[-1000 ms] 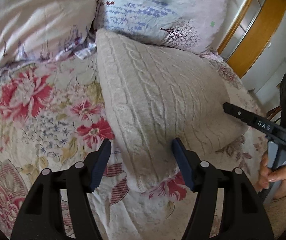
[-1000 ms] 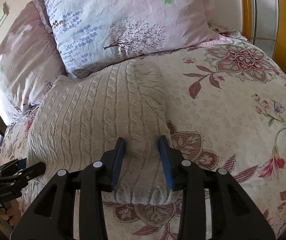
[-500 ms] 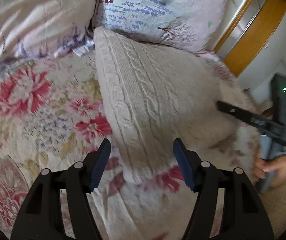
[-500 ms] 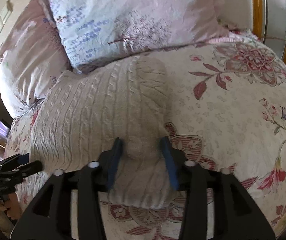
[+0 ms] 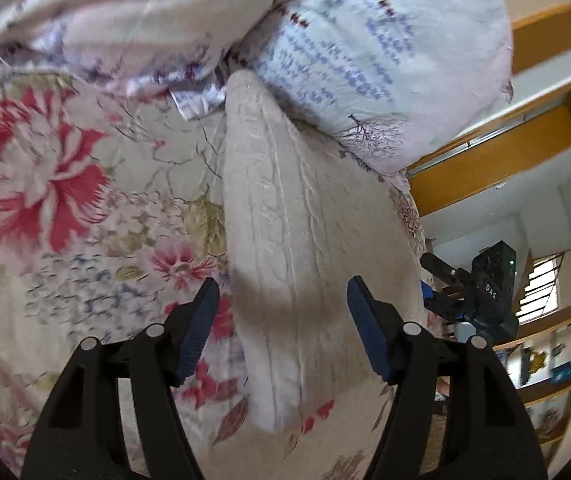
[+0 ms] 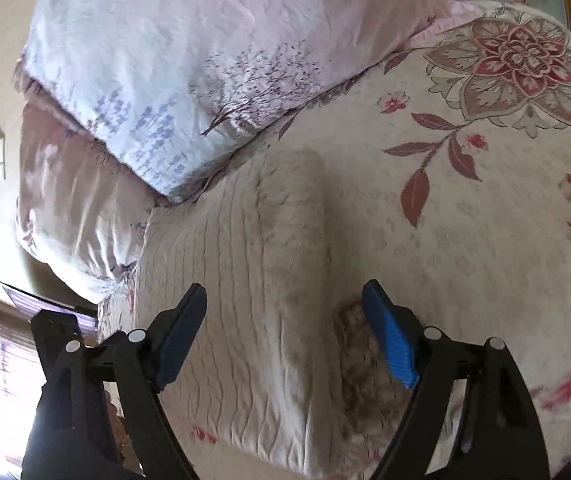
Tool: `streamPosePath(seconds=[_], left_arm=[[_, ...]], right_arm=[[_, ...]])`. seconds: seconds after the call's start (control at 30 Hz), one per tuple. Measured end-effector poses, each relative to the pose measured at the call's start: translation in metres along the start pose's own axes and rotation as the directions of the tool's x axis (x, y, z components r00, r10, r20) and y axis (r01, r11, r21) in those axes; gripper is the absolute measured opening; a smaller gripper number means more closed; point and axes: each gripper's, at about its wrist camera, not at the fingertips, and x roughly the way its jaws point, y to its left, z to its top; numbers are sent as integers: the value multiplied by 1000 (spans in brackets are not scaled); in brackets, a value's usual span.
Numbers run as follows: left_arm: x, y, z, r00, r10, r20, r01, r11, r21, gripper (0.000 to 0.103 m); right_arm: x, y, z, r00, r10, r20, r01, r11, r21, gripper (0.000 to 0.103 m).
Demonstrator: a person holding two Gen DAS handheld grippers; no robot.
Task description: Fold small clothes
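A cream cable-knit sweater (image 5: 297,248) lies folded on the floral bedspread (image 5: 65,208), its far end touching the pillows. My left gripper (image 5: 283,320) is open and empty, its jaws spread over the sweater's near end. In the right wrist view the sweater (image 6: 245,280) lies below my right gripper (image 6: 285,328), which is open and empty above it. The right gripper also shows in the left wrist view (image 5: 473,296) at the bed's right edge.
Two pillows (image 5: 365,52) (image 6: 189,60) lie against the headboard behind the sweater. A wooden bed frame (image 5: 505,160) rises at the right. The floral bedspread (image 6: 485,200) stretches right of the sweater. Shelves (image 5: 545,368) stand beyond the bed.
My right gripper has opened and let go of the sweater fold, then lifted away. My left gripper has tilted and pulled back along the sweater's left edge. Both views are motion-blurred.
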Motion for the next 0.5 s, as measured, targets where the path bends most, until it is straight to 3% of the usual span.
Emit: streamPosePath(seconds=[0.2,0.37,0.5], left_arm=[[18,5,14,999,-40,0,40,997,-61,66],[28,13,21,997,-80,-1,80,991,-107,66],[40,15,22,993,-120,-6,118,985,-127,66]], right_arm=[[16,-17,11,999,23,-38,-20,998,61,82],[24,-22,12,993,108,-55,-104,993,62,82],[35,-19,9,978,178,-106,-174,984,45,67]])
